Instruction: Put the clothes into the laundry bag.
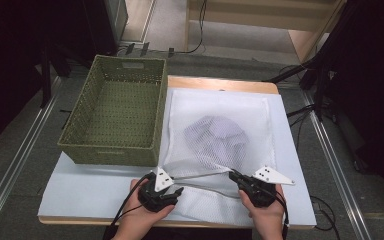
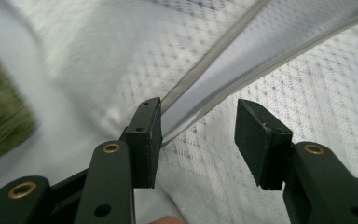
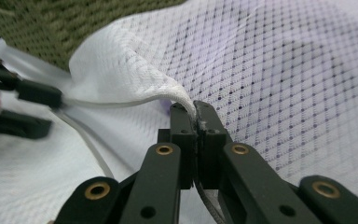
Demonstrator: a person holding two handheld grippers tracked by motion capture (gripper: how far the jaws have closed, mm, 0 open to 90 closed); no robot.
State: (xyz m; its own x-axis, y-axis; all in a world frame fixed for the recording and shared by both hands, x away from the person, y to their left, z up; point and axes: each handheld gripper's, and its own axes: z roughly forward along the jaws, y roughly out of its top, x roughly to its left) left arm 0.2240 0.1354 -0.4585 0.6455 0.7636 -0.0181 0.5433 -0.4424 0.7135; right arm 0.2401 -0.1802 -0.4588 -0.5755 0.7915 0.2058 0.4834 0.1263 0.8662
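both grippers work at opening the mesh bag (image 1: pixel 215 132): right gripper (image 3: pixel 196 109) clamps its edge, left gripper (image 2: pixel 198 128) stands open; next, left must pinch the opposite zip edge.

Count of things on the table: one of nearly each kind, two grippers.

One white mesh laundry bag (image 1: pixel 219 131) lies on one white table sheet (image 1: pixel 80 192), and one bundle of pale purple cloth (image 1: pixel 215 132) shows through its mesh. One green woven basket (image 1: pixel 113 112) stands just beside the bag, with two handle slots in its walls, one in the far wall and one in the near. Two grippers work at the bag's near edge: one left gripper (image 1: pixel 176 190) and one right gripper (image 1: pixel 234 176), each with two black jaws, one grey three-cornered plate and one trailing cable. Two hands hold them.
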